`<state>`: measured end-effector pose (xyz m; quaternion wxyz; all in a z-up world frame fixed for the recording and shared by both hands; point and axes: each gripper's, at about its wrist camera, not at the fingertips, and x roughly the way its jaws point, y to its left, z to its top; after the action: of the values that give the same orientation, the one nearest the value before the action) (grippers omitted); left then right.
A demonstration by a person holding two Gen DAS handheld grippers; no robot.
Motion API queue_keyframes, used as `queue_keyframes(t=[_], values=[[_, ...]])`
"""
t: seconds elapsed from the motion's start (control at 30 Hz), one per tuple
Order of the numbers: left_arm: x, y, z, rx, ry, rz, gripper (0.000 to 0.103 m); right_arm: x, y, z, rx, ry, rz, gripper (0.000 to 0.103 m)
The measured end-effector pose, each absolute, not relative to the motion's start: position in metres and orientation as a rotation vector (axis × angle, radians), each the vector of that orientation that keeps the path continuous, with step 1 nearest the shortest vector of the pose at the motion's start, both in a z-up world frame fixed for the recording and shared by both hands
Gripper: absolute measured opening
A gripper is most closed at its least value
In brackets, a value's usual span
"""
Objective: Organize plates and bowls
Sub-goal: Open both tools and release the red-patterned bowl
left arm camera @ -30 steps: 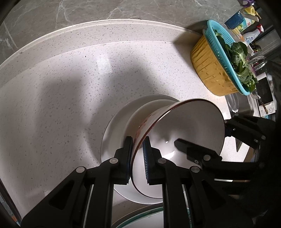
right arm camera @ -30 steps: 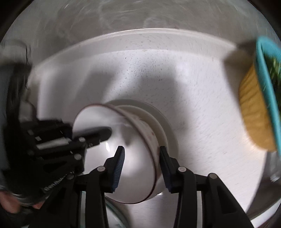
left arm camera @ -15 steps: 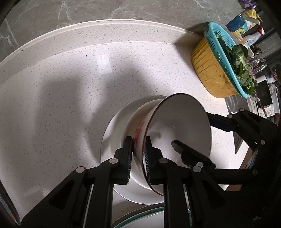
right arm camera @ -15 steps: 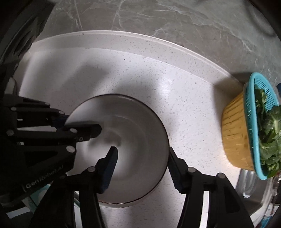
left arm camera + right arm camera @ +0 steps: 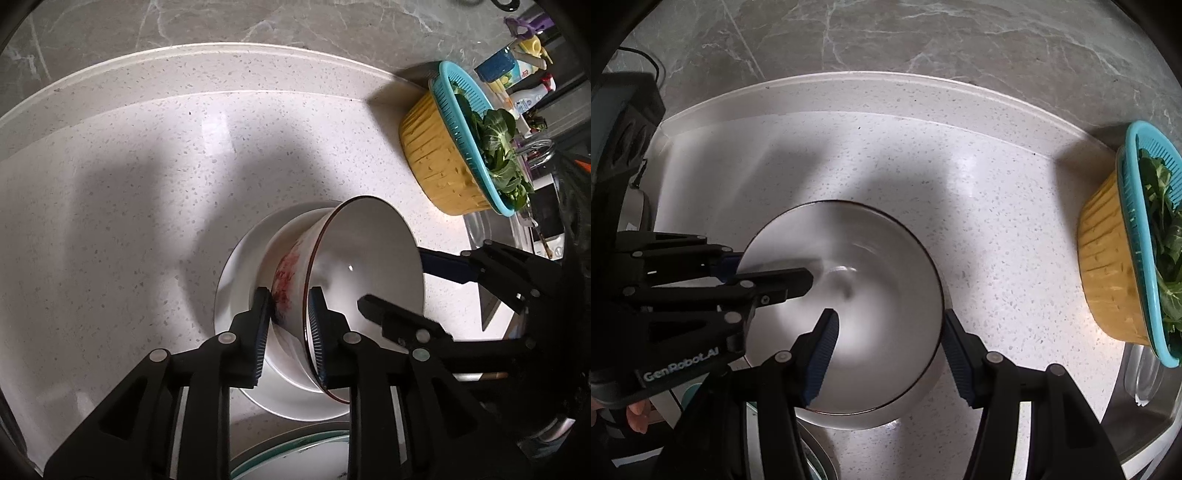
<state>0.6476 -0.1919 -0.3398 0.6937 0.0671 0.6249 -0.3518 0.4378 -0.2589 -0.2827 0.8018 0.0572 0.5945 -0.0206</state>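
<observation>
One bowl (image 5: 369, 266), two plates (image 5: 240, 280), one colander (image 5: 469, 136), two hand-held grippers (image 5: 288, 325).

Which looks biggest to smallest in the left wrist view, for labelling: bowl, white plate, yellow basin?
1. white plate, though the bowl hides part.
2. bowl, close behind; nearness may inflate it.
3. yellow basin, farther away, so unsure.

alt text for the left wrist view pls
The left tool straddles the rim of a white bowl with a red pattern, its jaws just opening; the bowl sits on a white plate on a speckled counter. The right tool straddles the bowl's far rim.
</observation>
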Motion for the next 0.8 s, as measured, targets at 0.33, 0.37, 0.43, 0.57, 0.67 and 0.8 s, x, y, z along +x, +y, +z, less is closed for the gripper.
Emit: queue_keyframes(t=[0.33,0.37,0.43,0.57,0.67,0.8], values=[[0.652,-0.178,-0.336,0.093,1.385,-0.802,0.028,0.444,-0.264,-0.292,0.069,1.289,-0.071,0.016],[0.652,-0.178,-0.336,0.091,1.387,-0.801,0.028,0.444,-0.264,-0.291,0.066,1.288,-0.074,0.016],[0.653,-0.177,-0.336,0.090,1.387,-0.800,0.028,0.444,-0.266,-0.291,0.072,1.286,-0.074,0.015],[0.651,-0.177,-0.335,0.100,1.382,-0.796,0.029,0.442,-0.266,-0.287,0.090,1.284,-0.056,0.013],[0.647,-0.181,-0.334,0.122,1.373,-0.801,0.038,0.442,-0.266,-0.286,0.096,1.286,-0.047,0.013],[0.642,-0.189,-0.332,0.179,1.354,-0.793,0.044,0.442,-0.270,-0.287,0.137,1.299,-0.021,0.012]])
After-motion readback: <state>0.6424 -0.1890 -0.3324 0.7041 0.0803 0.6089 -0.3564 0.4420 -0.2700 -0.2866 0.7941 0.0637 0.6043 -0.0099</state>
